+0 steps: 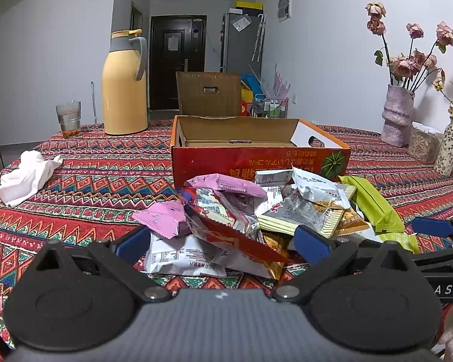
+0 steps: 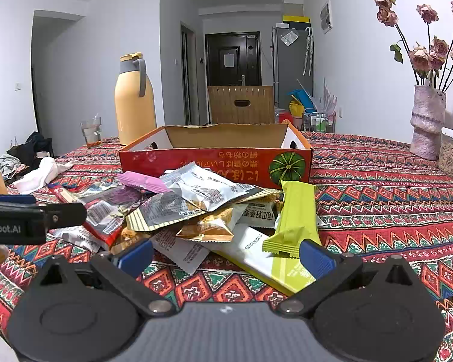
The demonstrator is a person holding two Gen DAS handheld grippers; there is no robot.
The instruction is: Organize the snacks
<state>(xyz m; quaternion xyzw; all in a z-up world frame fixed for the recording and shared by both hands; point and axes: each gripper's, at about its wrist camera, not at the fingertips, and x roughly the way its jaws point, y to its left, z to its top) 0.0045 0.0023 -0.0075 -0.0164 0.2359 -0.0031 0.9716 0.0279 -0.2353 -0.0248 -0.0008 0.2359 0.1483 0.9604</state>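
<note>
A big heap of snack packets [image 1: 256, 211] lies on the counter [image 1: 105, 181], which wears a bright zigzag cloth. The heap sits just in front of a red cardboard box [image 1: 256, 157] with its top open. The box looks empty inside from here. The left tongs [image 1: 223, 242] are spread wide, with blue pads on the tips, and they hold nothing. They sit low at the near edge of the heap, and a white packet [image 1: 181, 256] lies between the pads. The right tongs [image 2: 224, 253] are spread wide too and hold nothing. They point at the right side of the heap, where a green packet [image 2: 295, 223] lies on top of a long white and green one [image 2: 268, 259]. The green packet is close to the right pad. Two pink packets [image 1: 163, 217] sit on the left side of the heap. Far on the left stands a tall yellow jug [image 1: 124, 87] with a grey handle, and beside it a glass cup [image 1: 68, 119]. A crumpled white cloth [image 1: 27, 178] lies on the left of the counter, well apart from the snacks. On the far right stands a purple vase [image 1: 396, 117] with dried roses.
</note>
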